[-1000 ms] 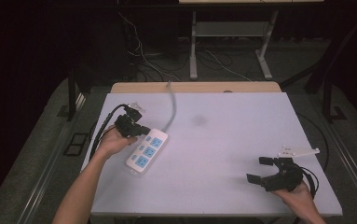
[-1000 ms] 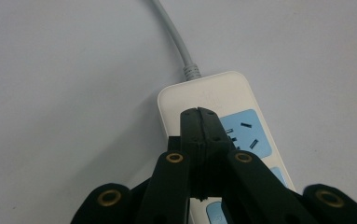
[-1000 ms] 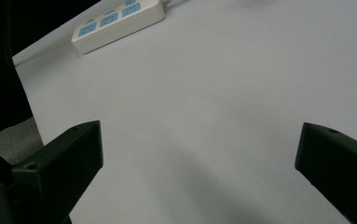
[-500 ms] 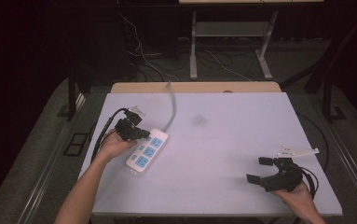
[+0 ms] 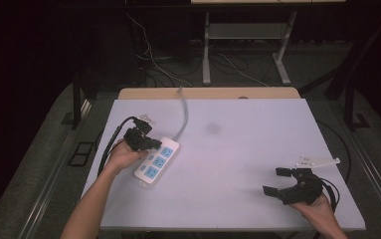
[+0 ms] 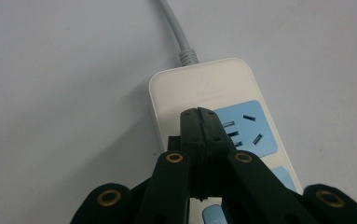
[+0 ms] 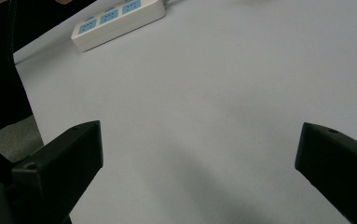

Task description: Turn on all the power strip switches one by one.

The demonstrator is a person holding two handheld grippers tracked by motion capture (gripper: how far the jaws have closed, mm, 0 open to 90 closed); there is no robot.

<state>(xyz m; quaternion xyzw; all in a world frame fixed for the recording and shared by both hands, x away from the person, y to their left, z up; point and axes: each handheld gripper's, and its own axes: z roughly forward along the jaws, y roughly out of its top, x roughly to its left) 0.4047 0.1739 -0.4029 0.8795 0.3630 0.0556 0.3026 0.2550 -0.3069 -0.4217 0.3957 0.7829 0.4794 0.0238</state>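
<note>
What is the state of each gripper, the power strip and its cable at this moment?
left gripper: shut, empty, tips over the power strip.
right gripper: open, empty, apart from the strip.
power strip: flat on the table, sockets up, nothing plugged in.
grey cable: attached to the strip, running off the far edge.

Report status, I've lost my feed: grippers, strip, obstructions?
Left gripper shut, empty, over white three-socket power strip. Right gripper open, resting apart. Nothing in the way.
</note>
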